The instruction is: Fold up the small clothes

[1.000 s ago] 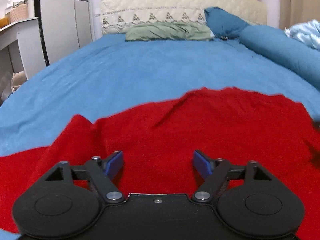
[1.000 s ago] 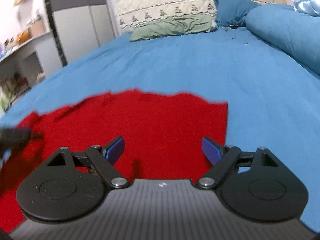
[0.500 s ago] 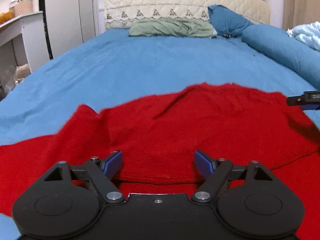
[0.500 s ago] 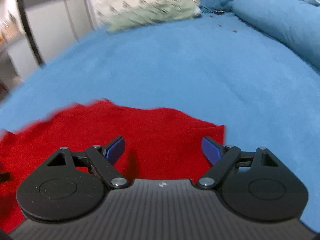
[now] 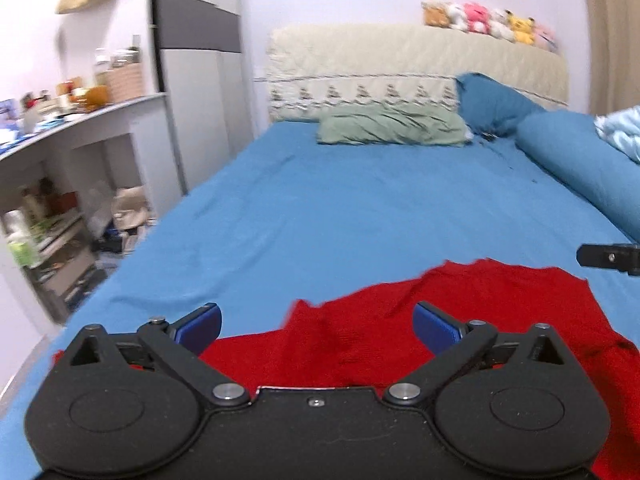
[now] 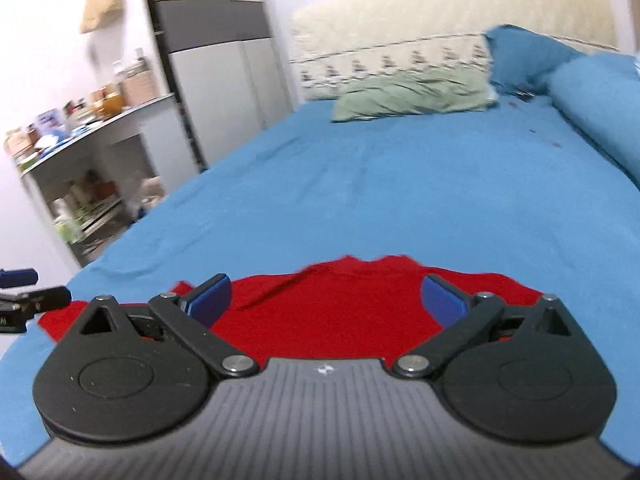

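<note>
A red knit garment (image 5: 460, 304) lies on the blue bedsheet (image 5: 360, 200) near the front edge of the bed; it also shows in the right wrist view (image 6: 352, 304). My left gripper (image 5: 318, 326) is open and empty, raised above the garment's near left part. My right gripper (image 6: 326, 296) is open and empty, raised above the garment's near edge. The tip of the right gripper shows at the right edge of the left wrist view (image 5: 612, 258). Part of the left gripper shows at the left edge of the right wrist view (image 6: 24, 292).
A green pillow (image 5: 392, 124), a blue pillow (image 5: 492, 104) and a blue bolster (image 5: 580, 160) lie at the headboard end. White shelves (image 5: 60, 184) with clutter and a wardrobe (image 5: 200, 92) stand left of the bed. Plush toys (image 5: 488, 20) sit on the headboard.
Both grippers have lifted and pulled back from the garment, still open. The garment now sits lower and smaller in both views, and the room to the left has come into sight.
</note>
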A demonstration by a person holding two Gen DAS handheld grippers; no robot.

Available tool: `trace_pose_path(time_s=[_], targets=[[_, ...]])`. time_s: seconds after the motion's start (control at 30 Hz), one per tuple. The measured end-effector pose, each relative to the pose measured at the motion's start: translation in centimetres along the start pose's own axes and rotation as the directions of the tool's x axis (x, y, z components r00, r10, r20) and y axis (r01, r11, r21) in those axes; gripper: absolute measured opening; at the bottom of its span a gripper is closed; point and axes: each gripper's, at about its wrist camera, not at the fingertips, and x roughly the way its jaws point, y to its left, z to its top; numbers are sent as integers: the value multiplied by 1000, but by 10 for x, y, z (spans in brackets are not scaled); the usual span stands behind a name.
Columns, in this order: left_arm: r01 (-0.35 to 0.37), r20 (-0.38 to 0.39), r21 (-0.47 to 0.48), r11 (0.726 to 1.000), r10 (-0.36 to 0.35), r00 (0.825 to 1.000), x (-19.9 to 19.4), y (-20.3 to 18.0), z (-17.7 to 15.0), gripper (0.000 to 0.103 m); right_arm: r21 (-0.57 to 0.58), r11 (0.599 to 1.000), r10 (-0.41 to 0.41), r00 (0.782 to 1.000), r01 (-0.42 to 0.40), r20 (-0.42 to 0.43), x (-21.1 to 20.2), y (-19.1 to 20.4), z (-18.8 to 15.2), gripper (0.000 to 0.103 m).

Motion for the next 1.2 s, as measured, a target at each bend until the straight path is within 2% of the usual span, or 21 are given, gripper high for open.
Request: trace_pose_path(time_s=[0.2,0.37,0.47,0.57,0.63,0.7,0.73,0.8,0.87,0.9,0.93,1.0,1.1,1.2], targets=[[-90,-40,-134,987,86,995,-11,80,-11,103,20,998,66,997,-65,-48,13,58,-7,103],[-149,-77,-285,947,132,988,1,159,-44,103,-55,995,80,992,-85,-96,31,108,-28,103],[-203,-125,-414,888,165,978,24,206,-74,103,-72,994,71,987,-81,-142,52,127,-46,103],[-196,-163,-509,838,130,978,52,237,-99,100,-80,993,73,982,-88,-177,71,138,-62,103],[-193,-192,-551,812,102,976,74,251,-110,88,-84,992,76,979,-94,-191,81,141,-70,103],[-214,-226,-592,777,94,970,92,263,-121,81,-88,991,82,977,-101,-199,89,145,-75,103],[-216,-218,-606,766,101,971,97,266,-125,81,-91,990,85,976,-105,-202,92,146,-77,103],[-208,-177,-598,774,126,976,99,268,-126,81,-99,989,89,975,-111,-205,97,147,-80,103],[-219,-172,-567,794,146,974,108,266,-121,80,-108,988,86,974,-111,-210,102,146,-82,103],[-234,-173,-551,801,165,971,111,264,-120,66,-109,988,85,974,-110,-211,104,144,-83,103],[-259,-180,-536,804,192,965,113,262,-118,38,-106,988,86,973,-110,-212,105,141,-84,103],[-297,-202,-521,800,222,954,118,263,-115,5,-96,990,84,973,-106,-213,108,135,-86,103],[-284,-190,-535,796,214,958,112,261,-111,5,-80,992,77,974,-96,-212,110,128,-87,103],[-261,-143,-495,829,219,965,103,246,-92,4,-60,994,74,977,-88,-200,106,117,-86,103]])
